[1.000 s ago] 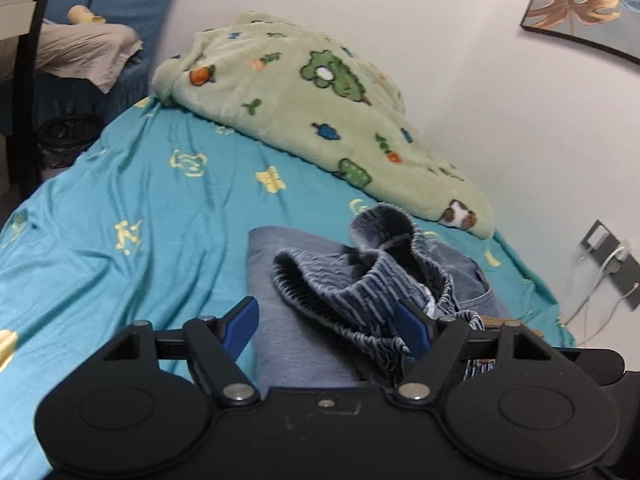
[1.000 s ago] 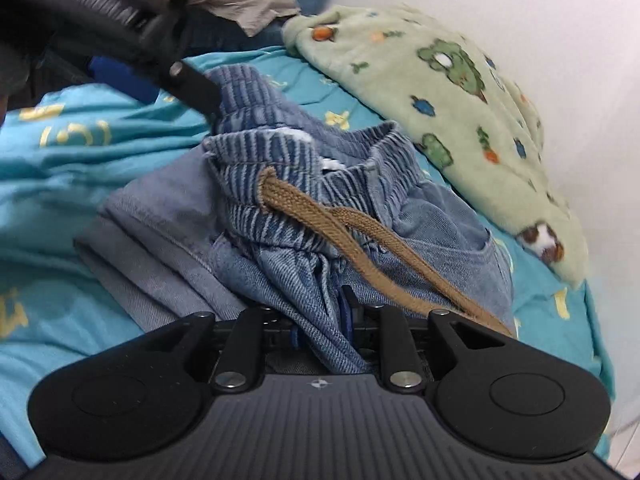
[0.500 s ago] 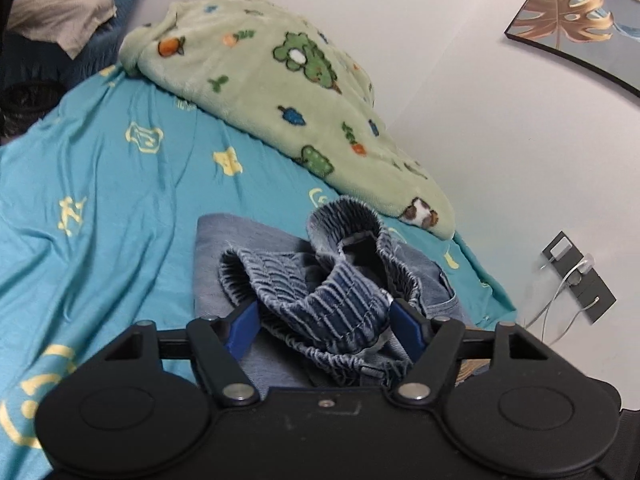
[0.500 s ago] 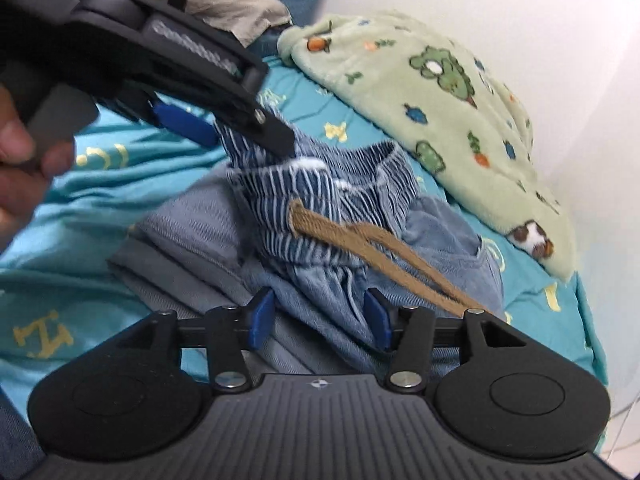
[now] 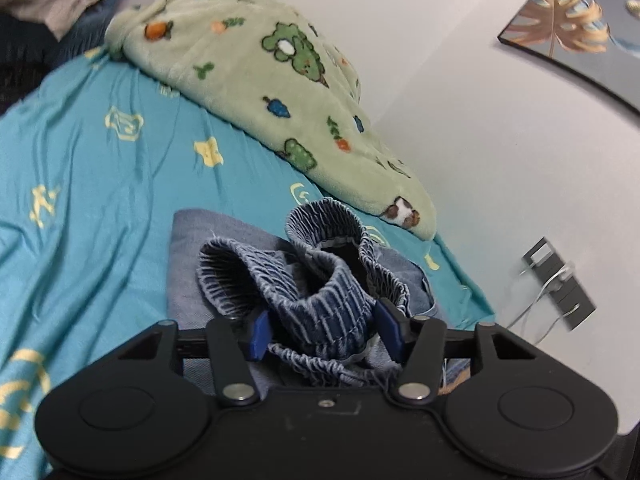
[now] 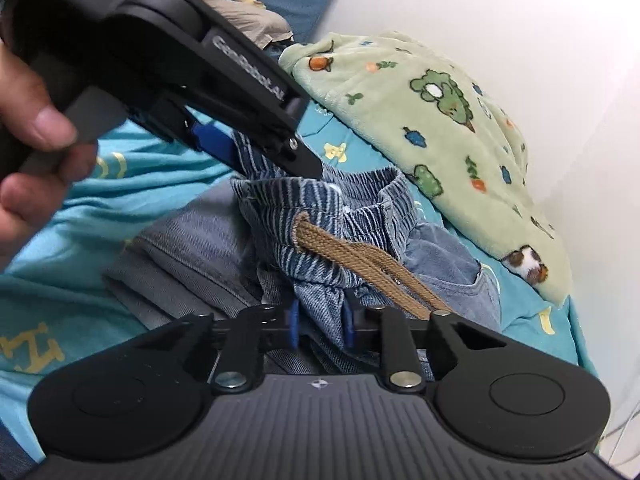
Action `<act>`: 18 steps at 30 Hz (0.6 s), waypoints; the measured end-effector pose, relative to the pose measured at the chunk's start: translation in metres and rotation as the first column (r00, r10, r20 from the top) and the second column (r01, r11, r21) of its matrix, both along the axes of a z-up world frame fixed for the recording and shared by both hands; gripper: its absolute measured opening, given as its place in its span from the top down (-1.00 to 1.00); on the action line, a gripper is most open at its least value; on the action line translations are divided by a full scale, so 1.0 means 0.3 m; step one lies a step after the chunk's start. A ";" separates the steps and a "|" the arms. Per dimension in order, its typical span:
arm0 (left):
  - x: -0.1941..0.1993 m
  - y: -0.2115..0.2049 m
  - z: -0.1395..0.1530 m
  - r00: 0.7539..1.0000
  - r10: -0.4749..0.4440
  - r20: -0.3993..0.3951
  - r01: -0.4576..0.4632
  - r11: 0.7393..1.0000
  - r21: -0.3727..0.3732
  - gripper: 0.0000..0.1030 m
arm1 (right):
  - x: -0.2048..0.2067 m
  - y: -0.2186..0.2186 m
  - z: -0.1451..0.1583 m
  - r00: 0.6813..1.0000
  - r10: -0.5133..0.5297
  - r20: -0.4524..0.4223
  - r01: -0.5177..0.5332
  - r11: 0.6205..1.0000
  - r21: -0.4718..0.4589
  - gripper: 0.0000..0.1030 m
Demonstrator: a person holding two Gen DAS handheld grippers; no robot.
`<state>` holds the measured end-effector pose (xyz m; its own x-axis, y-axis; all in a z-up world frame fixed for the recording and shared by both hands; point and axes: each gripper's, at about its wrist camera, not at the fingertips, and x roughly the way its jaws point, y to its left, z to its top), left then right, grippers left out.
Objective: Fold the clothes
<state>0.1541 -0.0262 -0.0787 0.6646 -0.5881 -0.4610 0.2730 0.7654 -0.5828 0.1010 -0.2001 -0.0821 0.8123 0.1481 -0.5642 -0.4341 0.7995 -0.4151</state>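
Note:
Blue denim shorts with a ribbed elastic waistband lie bunched on a grey folded garment on the teal bed sheet. My left gripper is closing on a raised fold of the waistband, and both blue pads touch it. From the right wrist view, the left gripper comes in from the upper left, held by a person's hand, with the waistband drawn up into it. My right gripper is closing, its pads pinching denim below the tan drawstring.
A green fleece blanket with cartoon prints lies along the white wall behind the shorts. A wall socket with cables is low on the right, and a framed leaf picture hangs above. Beige cloth lies at the far end.
The left jaws narrowed around the waistband fold as the left gripper came closer. The right gripper opened, then shut again on the denim.

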 end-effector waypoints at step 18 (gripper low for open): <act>-0.122 0.154 0.090 0.986 0.164 0.009 -0.160 0.972 -0.175 0.74 | -0.109 0.053 0.029 0.986 0.124 0.114 -0.135 0.986 0.097 0.67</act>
<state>0.1174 0.0200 -0.0516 0.7670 -0.5409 -0.3452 0.1685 0.6889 -0.7050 0.0685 -0.1843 -0.0735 0.8374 0.3092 -0.4506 -0.4940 0.7809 -0.3822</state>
